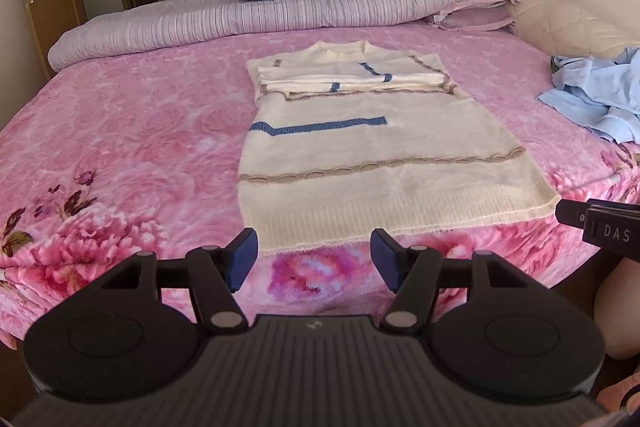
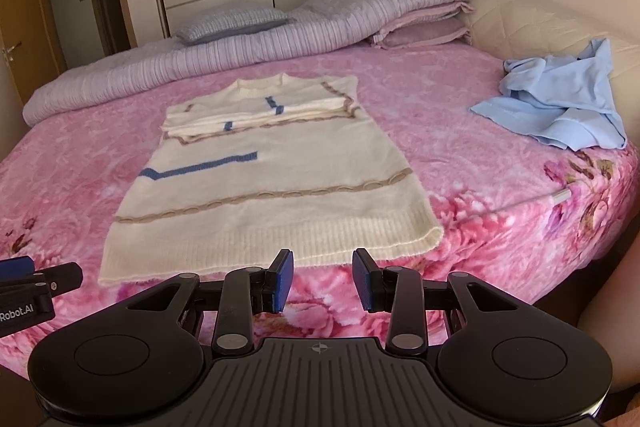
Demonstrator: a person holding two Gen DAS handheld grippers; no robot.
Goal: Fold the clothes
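Observation:
A cream knitted sweater [image 1: 360, 155] [image 2: 264, 183] with blue and tan stripes lies flat on the pink bed, its sleeves folded across the chest and its ribbed hem nearest me. My left gripper [image 1: 314, 247] hovers open just short of the hem's left part, nothing between its blue pads. My right gripper [image 2: 322, 269] is open too, narrower, just short of the hem's right part, with only bedspread between its fingers. Each gripper shows at the edge of the other's view: the right one [image 1: 596, 223], the left one [image 2: 36, 283].
A crumpled light blue garment [image 1: 596, 95] [image 2: 560, 103] lies at the bed's right side. A rolled lilac quilt [image 1: 240, 19] and pillows [image 2: 236, 21] line the far edge. The pink floral bedspread [image 1: 120, 131] surrounds the sweater. Wardrobe and door stand behind.

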